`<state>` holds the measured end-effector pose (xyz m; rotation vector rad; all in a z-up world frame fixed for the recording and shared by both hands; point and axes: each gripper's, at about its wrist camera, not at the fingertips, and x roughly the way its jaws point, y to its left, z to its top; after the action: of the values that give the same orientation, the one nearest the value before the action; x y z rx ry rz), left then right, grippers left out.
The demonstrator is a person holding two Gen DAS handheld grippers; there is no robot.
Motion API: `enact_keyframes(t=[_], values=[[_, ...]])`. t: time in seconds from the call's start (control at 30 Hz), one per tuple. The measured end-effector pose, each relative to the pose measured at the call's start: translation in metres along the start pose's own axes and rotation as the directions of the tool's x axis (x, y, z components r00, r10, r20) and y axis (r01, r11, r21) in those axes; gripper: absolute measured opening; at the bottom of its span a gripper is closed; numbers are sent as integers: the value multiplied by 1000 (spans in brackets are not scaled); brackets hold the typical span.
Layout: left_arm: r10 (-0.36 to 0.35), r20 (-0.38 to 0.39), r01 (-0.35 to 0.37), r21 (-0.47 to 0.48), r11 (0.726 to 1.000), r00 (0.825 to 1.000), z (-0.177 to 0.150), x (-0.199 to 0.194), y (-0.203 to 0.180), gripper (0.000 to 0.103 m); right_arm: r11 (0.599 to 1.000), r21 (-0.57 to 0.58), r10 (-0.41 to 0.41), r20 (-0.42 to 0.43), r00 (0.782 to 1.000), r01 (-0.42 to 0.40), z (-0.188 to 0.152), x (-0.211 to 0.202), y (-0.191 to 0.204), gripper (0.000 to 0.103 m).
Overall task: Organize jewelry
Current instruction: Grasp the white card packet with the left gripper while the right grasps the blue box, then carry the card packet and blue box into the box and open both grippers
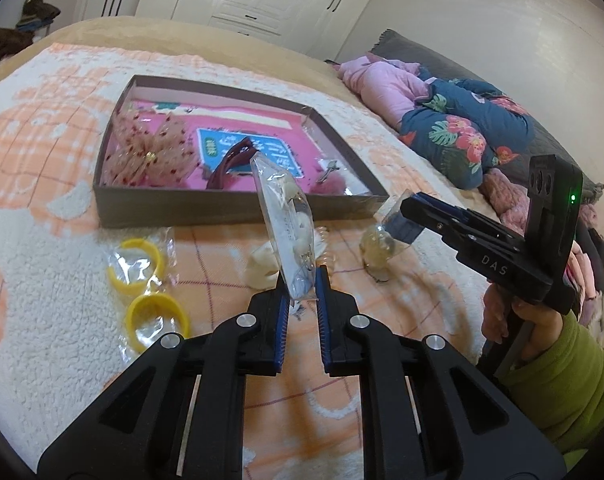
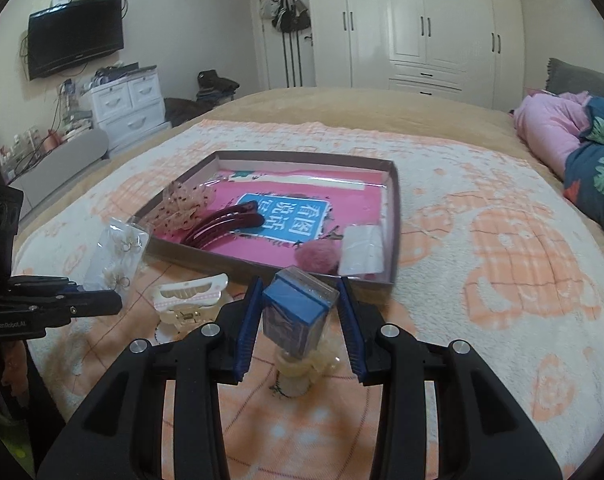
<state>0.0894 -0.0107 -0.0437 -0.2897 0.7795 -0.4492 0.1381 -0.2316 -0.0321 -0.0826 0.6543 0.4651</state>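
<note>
My left gripper (image 1: 304, 284) is shut on the lower end of a clear bag of pale earrings (image 1: 290, 232), which stands up above the blanket. The same bag (image 2: 118, 248) shows in the right wrist view, with the left gripper (image 2: 114, 300) beneath it. My right gripper (image 2: 300, 284) is shut on a clear packet with a blue card (image 2: 298, 312); a cream hair tie (image 2: 298, 368) hangs below it. From the left wrist view the right gripper (image 1: 406, 216) holds that packet (image 1: 398, 224) just off the box's near right corner. The shallow brown box (image 1: 238, 208) has a pink lining.
The box (image 2: 396, 216) holds a mesh bow (image 2: 186, 204), dark red hair clips (image 2: 226, 222), a pink pompom (image 2: 316, 258) and a white packet (image 2: 362, 250). Two wrapped yellow bangles (image 1: 138, 268) and a cream claw clip (image 2: 190, 300) lie on the blanket. Bedding (image 1: 454, 128) is piled at the right. A green sleeve (image 1: 562, 380) is at the right edge.
</note>
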Motion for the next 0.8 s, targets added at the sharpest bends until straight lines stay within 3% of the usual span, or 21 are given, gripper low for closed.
enact_keyframes(t=[0.37, 0.8], values=[[-25, 6, 25, 50, 998, 1000, 21, 15, -17, 7, 997, 70, -43, 35, 998, 40, -1, -18, -24, 36], [-30, 13, 30, 49, 998, 999, 55, 40, -14, 7, 997, 69, -49, 57, 997, 45, 20, -2, -29, 36]])
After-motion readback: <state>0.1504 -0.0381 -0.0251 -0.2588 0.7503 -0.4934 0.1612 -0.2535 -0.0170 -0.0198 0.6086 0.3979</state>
